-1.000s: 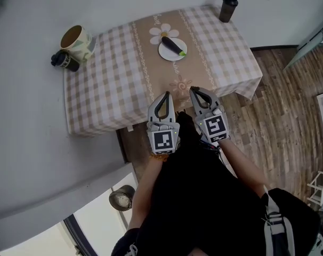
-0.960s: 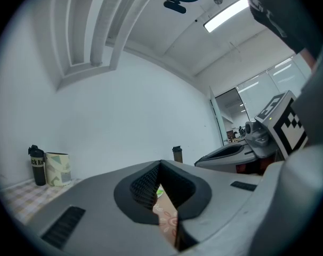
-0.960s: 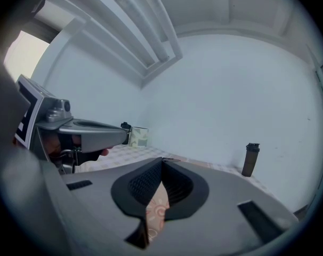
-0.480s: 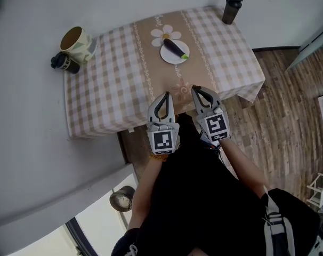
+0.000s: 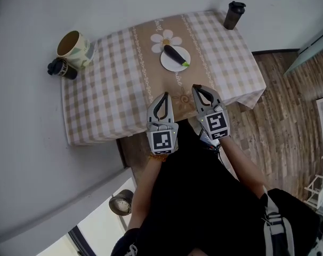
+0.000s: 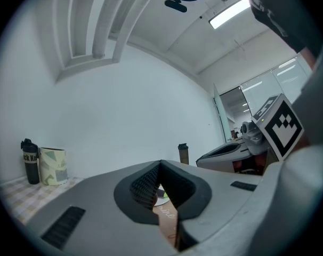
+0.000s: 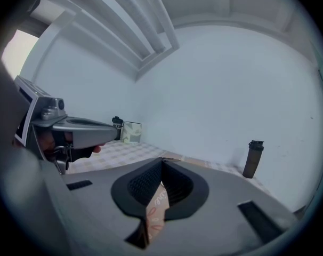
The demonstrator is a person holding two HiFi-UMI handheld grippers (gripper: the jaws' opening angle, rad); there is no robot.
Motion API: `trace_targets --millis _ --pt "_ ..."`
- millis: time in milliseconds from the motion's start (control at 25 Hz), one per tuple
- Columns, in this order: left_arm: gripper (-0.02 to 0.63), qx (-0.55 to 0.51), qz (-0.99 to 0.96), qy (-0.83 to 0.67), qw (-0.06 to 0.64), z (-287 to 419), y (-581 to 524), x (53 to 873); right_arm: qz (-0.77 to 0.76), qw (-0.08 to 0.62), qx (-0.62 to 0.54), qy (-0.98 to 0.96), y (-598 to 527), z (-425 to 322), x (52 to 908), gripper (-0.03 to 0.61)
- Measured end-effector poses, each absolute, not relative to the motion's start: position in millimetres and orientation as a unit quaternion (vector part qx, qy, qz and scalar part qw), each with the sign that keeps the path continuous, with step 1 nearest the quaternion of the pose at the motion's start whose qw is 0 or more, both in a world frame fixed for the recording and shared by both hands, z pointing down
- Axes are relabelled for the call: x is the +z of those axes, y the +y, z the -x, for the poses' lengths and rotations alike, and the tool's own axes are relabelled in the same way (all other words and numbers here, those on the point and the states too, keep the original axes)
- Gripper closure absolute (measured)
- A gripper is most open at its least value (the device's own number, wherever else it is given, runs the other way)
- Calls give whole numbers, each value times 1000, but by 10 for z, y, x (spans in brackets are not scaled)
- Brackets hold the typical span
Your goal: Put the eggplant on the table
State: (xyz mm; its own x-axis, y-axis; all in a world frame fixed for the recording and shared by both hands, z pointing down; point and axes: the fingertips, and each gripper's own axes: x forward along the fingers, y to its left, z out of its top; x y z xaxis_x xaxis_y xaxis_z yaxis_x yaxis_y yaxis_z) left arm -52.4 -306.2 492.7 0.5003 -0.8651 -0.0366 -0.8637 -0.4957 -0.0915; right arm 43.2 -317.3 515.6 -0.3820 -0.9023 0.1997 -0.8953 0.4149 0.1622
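Observation:
A dark purple eggplant (image 5: 174,55) with a green stem lies on a small white plate (image 5: 167,64) on the beige runner of the checked table (image 5: 108,89). The plate sits in the far half of the table. My left gripper (image 5: 163,95) and right gripper (image 5: 196,88) are side by side over the table's near edge, well short of the plate. Both point toward it. Each pair of jaws meets at the tip with nothing between them, as the left gripper view (image 6: 160,164) and the right gripper view (image 7: 161,160) also show.
A patterned mug (image 5: 73,42) and a small black bottle (image 5: 61,69) stand at the table's far left corner. A dark shaker bottle (image 5: 234,15) stands at the far right corner. A white wall runs behind the table, and wooden floor lies to the right.
Both grippers have moved forward, from in front of the table to over its near edge. Their jaws stayed shut. The eggplant and plate have not moved.

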Motion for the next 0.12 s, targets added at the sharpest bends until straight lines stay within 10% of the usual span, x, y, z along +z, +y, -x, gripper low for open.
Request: trace_targets --millis 120 --pt "611 -9 866 498 45 507 -3211 4949 -539 131 -13 -832 -3355 -431 5159 575"
